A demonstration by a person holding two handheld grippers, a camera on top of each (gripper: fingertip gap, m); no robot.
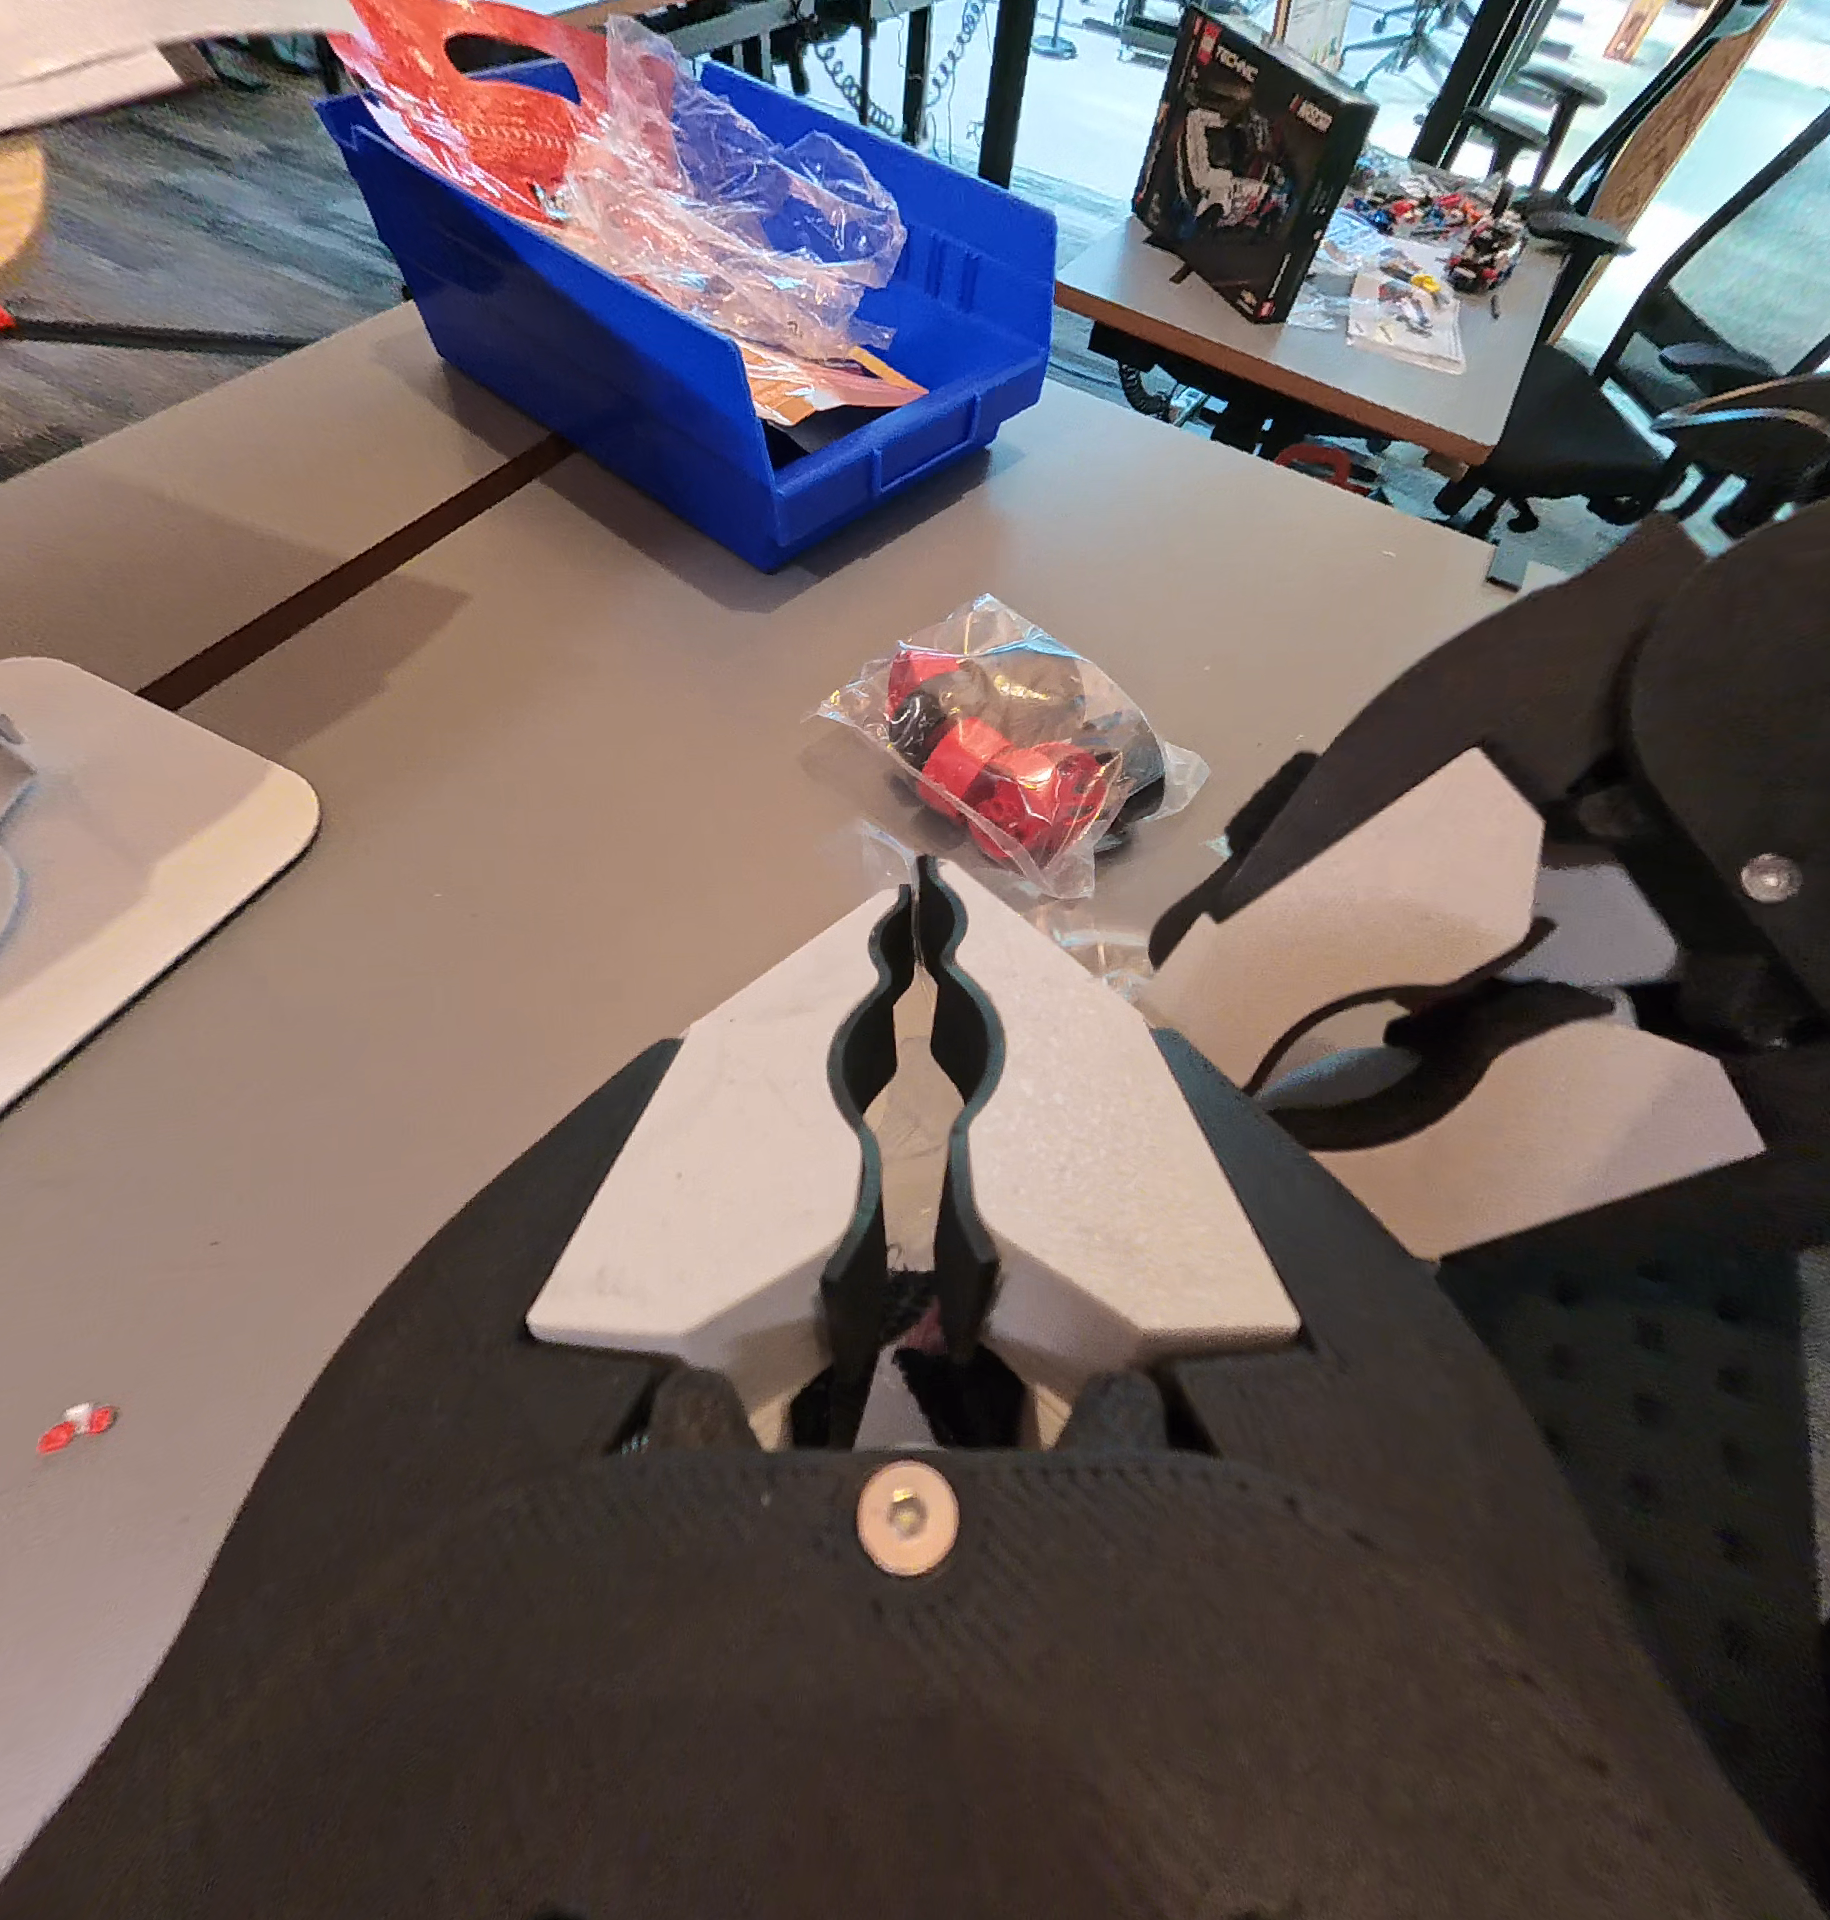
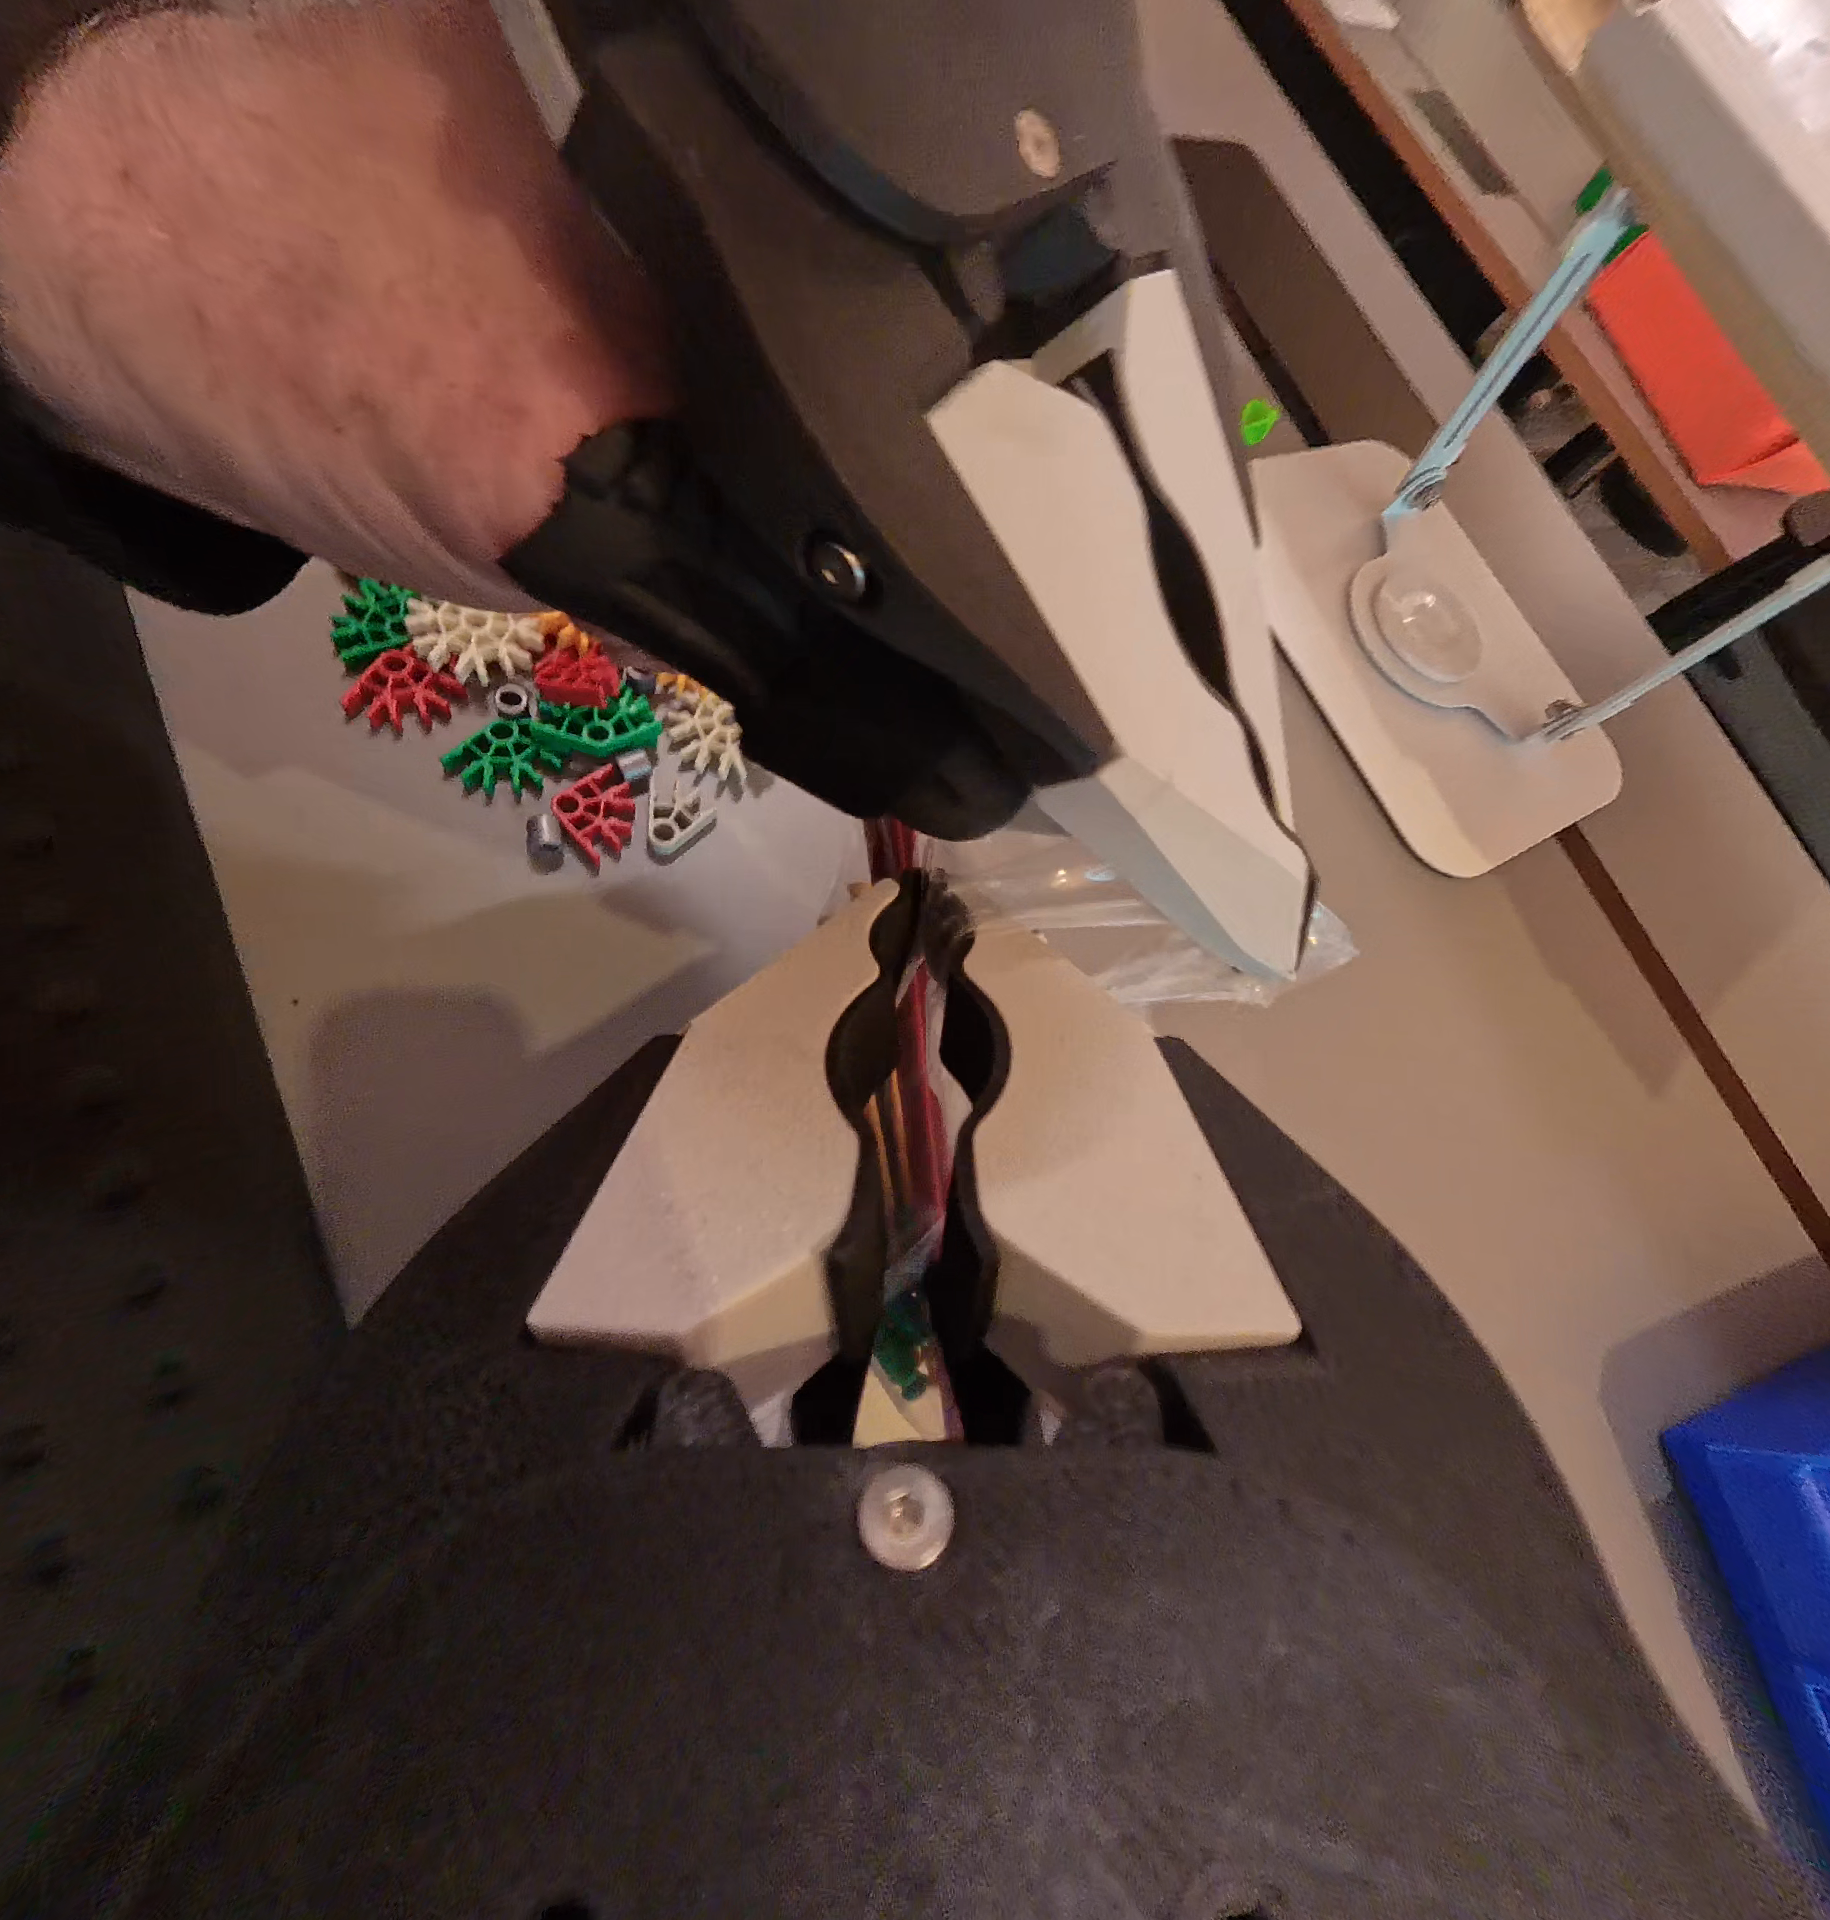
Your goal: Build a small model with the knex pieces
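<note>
We see the left gripper (image 1: 916, 904) with its jaws pressed nearly together, pinching a clear plastic film at the tips; in the right wrist view the same gripper (image 2: 1295, 951) grips the corner of a clear bag (image 2: 1181, 935) that lies low over the worktop (image 1: 475, 935). The right gripper (image 2: 921, 904) has its jaws clenched on the same bag, with red and yellow rods (image 2: 916, 1091) showing through the narrow gap between them. Both grippers hold this bag from opposite ends, their tips near each other. In the left wrist view the right gripper (image 1: 1191, 925) comes in from the right edge, jaws drawn close.

Just beyond the left gripper's tips, a second bag (image 1: 1004, 748) with red and black parts rests on the worktop, towards its far right corner. A blue bin (image 1: 890, 416) stands at the far edge, stuffed with crumpled plastic wrap (image 1: 745, 197) and orange packaging (image 1: 495, 94). A white stand base (image 1: 111, 862) sits at the left edge. A small red piece (image 1: 78, 1425) lies near the left front edge.

In the right wrist view, a heap of green, red and white connector pieces (image 2: 537, 707) lies on the worktop beneath a hand (image 2: 298, 312) that grasps the left gripper.
</note>
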